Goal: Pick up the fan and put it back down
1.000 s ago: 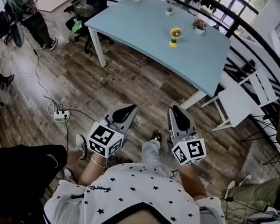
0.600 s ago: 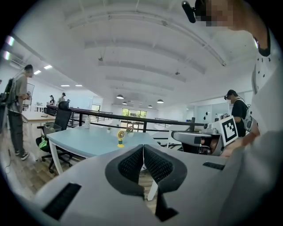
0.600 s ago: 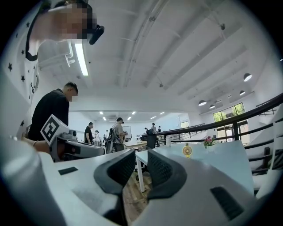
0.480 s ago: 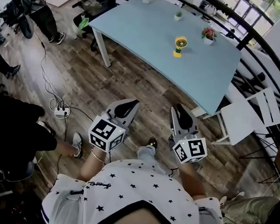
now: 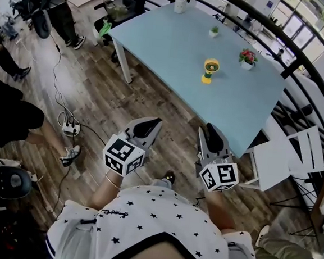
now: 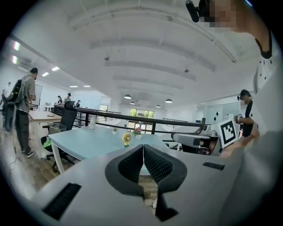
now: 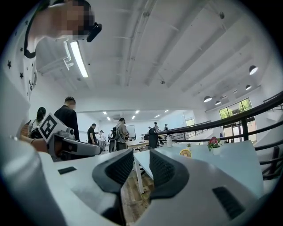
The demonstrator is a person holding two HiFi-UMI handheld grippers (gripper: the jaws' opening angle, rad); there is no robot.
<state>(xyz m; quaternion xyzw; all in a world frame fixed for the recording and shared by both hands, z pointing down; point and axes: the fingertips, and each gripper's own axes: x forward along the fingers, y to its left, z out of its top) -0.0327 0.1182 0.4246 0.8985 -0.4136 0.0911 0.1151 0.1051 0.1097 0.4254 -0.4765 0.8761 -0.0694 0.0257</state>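
— Pale blue counter (image 5: 174, 48) on a wood plank floor (image 5: 153, 97) fills the upper middle of the head view. What stands on it?

— The fan (image 5: 210, 70): small, yellow, upright on its base, toward the right part of the counter and well apart from both grippers. Just beyond it is a little pot of red flowers (image 5: 248, 56). Farther back are a tiny green plant (image 5: 214, 31) and a white container (image 5: 180, 5) near the far edge.

— And the person's two tools?

— The left hand-held gripper (image 5: 151, 125) hovers over the floor, short of the counter's near edge. Its own view shows the jaws meeting at the tips with nothing between them, and the fan appears small just above them. The right hand-held gripper (image 5: 211, 133) hangs beside it, near the counter's near corner. Its jaws are opening, and the narrow gap between the pads shows only floor and a counter leg. Neither touches the fan.

— What lies farther out?

— A white chair (image 5: 274, 164) stands to the right of the counter. A black railing (image 5: 296, 65) curves behind it. A power strip (image 5: 71, 128) with its cable lies on the floor at the left, and people (image 5: 59, 10) stand at the far left. The wearer's white shirt (image 5: 159, 222) with dark stars fills the bottom edge.
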